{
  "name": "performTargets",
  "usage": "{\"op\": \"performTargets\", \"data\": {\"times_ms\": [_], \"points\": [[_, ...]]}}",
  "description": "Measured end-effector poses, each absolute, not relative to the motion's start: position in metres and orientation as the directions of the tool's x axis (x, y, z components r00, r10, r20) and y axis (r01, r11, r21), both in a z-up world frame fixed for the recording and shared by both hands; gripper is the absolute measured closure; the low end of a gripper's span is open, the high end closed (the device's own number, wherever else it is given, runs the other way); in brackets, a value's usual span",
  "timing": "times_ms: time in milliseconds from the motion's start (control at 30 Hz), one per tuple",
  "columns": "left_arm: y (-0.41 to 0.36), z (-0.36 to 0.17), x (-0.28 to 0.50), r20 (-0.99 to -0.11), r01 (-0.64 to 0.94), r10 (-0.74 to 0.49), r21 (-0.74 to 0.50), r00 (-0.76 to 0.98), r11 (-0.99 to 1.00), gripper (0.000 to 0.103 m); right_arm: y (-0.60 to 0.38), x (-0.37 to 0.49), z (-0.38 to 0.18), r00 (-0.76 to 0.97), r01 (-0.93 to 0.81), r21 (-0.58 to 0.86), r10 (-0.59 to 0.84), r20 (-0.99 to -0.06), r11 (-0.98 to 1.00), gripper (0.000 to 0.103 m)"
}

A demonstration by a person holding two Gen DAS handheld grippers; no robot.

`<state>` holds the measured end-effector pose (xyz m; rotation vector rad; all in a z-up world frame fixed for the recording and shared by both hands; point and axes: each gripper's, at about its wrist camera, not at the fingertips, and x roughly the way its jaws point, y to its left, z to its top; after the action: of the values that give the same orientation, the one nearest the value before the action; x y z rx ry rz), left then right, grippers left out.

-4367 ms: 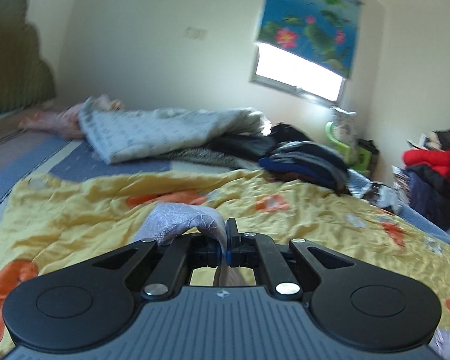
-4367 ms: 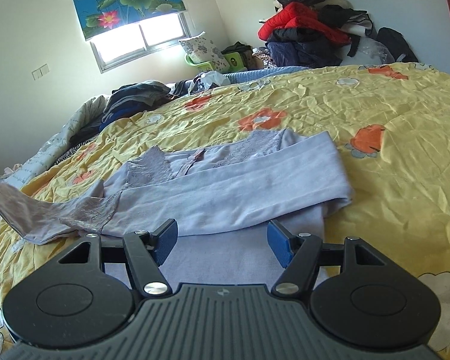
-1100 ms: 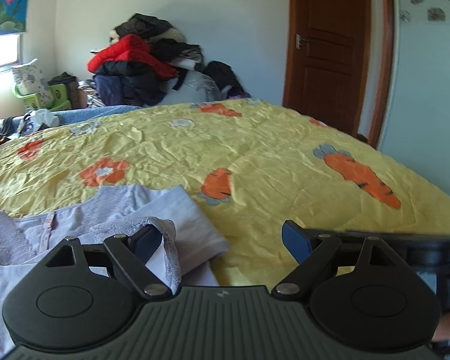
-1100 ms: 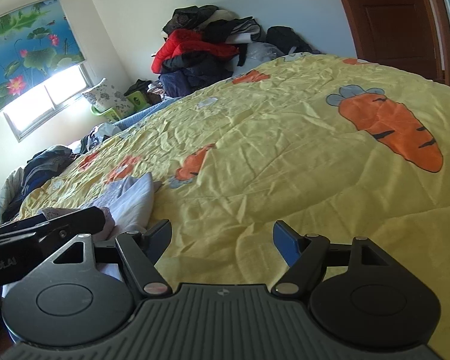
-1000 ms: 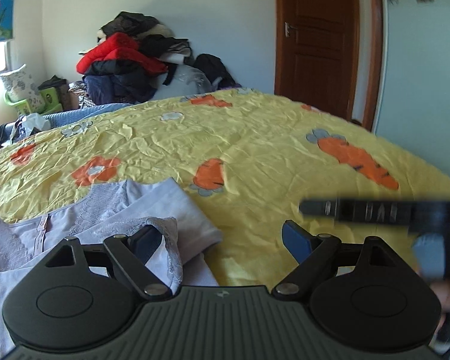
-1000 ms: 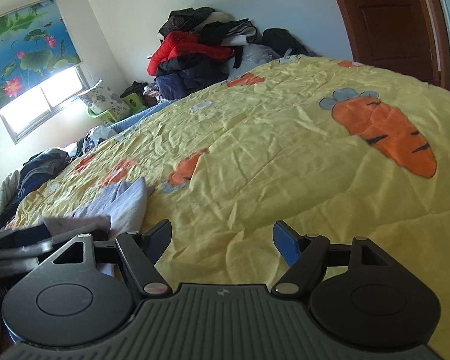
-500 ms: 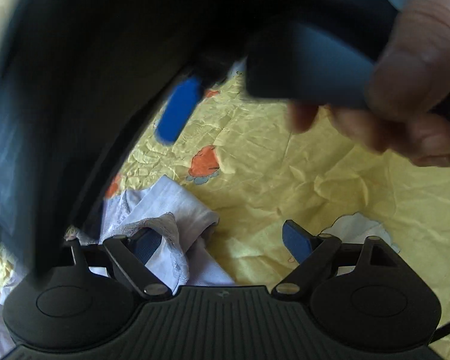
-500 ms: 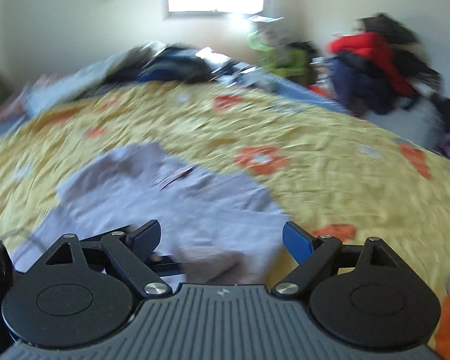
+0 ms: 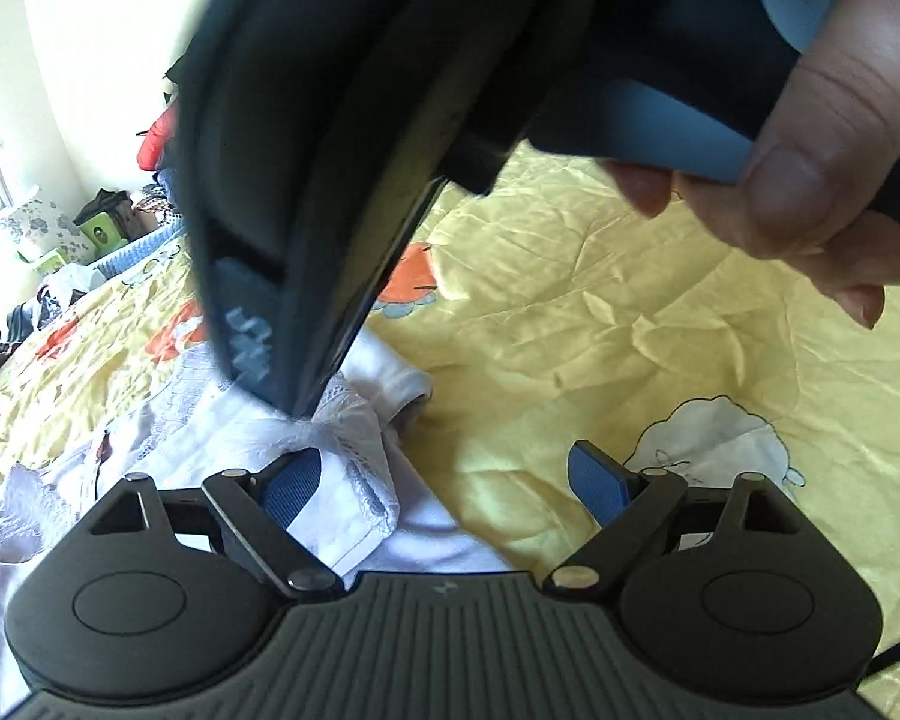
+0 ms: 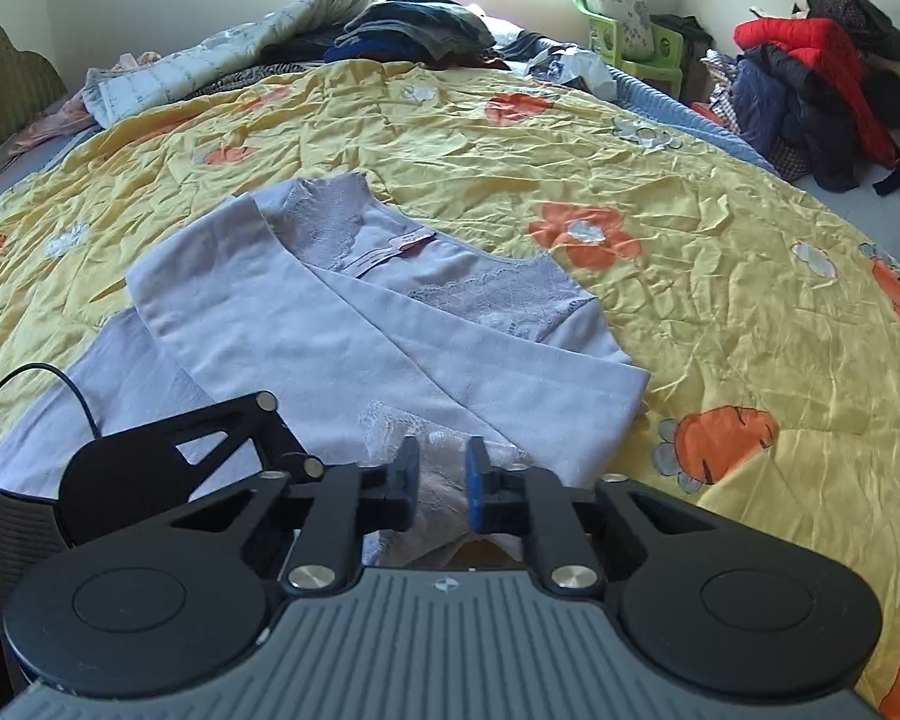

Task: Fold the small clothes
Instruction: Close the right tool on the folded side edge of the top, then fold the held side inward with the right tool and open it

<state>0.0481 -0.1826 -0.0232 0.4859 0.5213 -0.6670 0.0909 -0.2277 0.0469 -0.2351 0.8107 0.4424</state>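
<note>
One lilac top [image 10: 342, 330], two hand-held grippers [image 10: 441, 483]

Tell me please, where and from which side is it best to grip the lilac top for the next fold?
Probably at the lace-trimmed cuff on the near edge of the lilac top, coming down from above: it stands up loose, and the right gripper has just been closing around it.
</note>
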Motion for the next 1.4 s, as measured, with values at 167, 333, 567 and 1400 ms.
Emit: {"op": "performTargets", "data": {"times_ms": [167,333,567,1400], "points": [[-0.178,-0.021,0.05,-0.589,0.685,-0.463,0.228,0.663,0.692,0.013,-0.245,0.087,0.047,0.711,-0.305,-0.187,0.092,-0.697,0.934,0.086],[-0.173,-0.016,0.05,-0.585,0.69,-0.479,0.201,0.654,0.695,0.013,-0.271,0.082,0.053,0.756,-0.211,-0.127,0.079,-0.649,0.969,0.076],[-0.173,0.004,0.018,-0.544,0.786,-0.603,0.187,0.583,0.59,0.013,-0.303,0.068,0.055,0.816,-0.061,-0.033,0.031,-0.577,0.998,0.047],[-0.024,0.018,0.125,-0.596,0.21,-0.245,-0.129,0.765,0.969,0.004,-0.257,0.016,0.026,0.865,-0.082,0.061,0.101,-0.491,0.995,0.015]]}}
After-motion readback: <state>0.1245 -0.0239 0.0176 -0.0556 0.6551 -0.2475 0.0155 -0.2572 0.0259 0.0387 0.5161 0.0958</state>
